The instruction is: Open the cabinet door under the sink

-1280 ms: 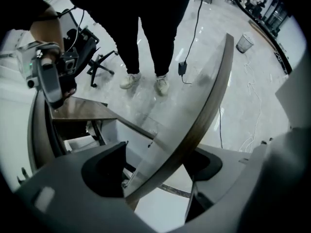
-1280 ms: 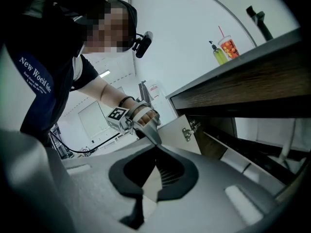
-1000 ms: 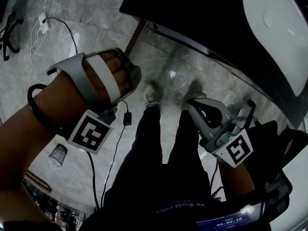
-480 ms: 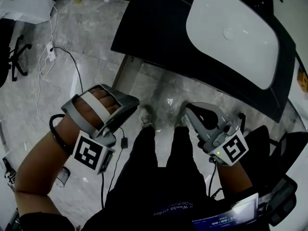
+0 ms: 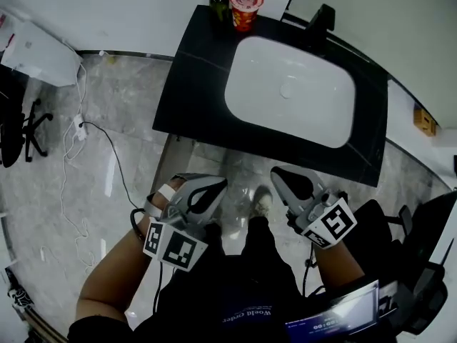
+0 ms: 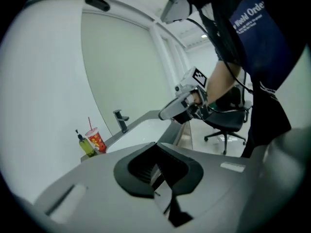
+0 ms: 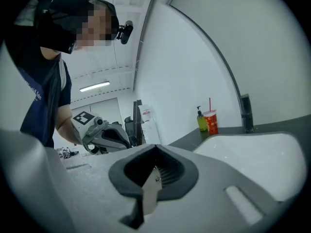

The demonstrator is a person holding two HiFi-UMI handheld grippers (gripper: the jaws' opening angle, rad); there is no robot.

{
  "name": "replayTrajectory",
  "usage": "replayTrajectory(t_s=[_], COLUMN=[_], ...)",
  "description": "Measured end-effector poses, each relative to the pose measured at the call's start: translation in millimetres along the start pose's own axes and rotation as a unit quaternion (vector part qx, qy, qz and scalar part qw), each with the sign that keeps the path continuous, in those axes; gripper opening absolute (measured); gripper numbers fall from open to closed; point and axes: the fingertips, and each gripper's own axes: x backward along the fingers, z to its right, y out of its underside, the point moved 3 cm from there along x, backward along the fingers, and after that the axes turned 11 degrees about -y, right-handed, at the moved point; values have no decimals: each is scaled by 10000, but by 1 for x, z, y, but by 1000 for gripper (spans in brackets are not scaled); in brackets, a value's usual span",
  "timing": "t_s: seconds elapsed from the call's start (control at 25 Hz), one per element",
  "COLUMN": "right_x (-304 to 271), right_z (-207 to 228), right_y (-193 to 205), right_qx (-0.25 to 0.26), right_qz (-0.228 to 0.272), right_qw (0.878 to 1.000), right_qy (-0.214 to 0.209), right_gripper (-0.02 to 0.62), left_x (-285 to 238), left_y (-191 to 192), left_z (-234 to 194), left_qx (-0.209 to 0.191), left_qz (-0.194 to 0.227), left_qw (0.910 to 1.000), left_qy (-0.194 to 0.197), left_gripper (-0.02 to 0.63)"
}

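"Looking for the cabinet door?"

"It's under the black tabletop [image 5: 193,84], below the sink [image 5: 289,91]. No view shows it."

"And your tongs?"

"My left tongs [image 5: 216,186] have just been closing and are pressed together on nothing. My right tongs [image 5: 280,174] are pressed together too, and empty. Both hang just short of the tabletop's front edge."

"What differs between views?"

"Each gripper view catches the other tongs, plus the cup [image 5: 245,6], bottle [image 5: 220,2] and tap [image 5: 321,16] side-on. Only the head view shows the floor [image 5: 93,134], partly hidden by my legs [image 5: 243,277]."
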Motion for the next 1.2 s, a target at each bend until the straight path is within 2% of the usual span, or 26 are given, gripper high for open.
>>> replayTrajectory(t_s=[0.12, 0.32, 0.44, 0.52, 0.6, 0.8, 1.04, 1.2], right_x=[19, 51, 74, 90, 108, 161, 198, 191], right_z=[11, 27, 38, 46, 52, 64, 76, 77], right_y=[-15, -43, -65, -83, -99, -126, -157, -170], right_qx=[-42, -54, -110, -84, -16, -90, -263, -245], right_qz=[117, 260, 403, 475, 501, 561, 777, 850], right_qw=[9999, 9995, 9989, 9985, 9983, 9974, 9959, 9954], right_qy=[115, 197, 231, 252, 297, 453, 380, 378], right_gripper=[2, 2, 2, 2, 2, 2, 2, 2], left_x=[-17, -37, -46, -51, -57, -73, -81, -78], left_y=[-29, -84, -121, -141, -161, -203, -249, -250], left_z=[0, -7, -18, -24, -28, -25, -21, -29], left_qx=[593, 1355, 1921, 2389, 2678, 2961, 2763, 2867], left_qz=[168, 527, 883, 919, 908, 1030, 1214, 1263], left_qw=[9978, 9885, 9761, 9651, 9575, 9476, 9511, 9478], left_qy=[-250, -408, -508, -559, -566, -613, -655, -586], left_gripper=[2, 2, 2, 2, 2, 2, 2, 2])
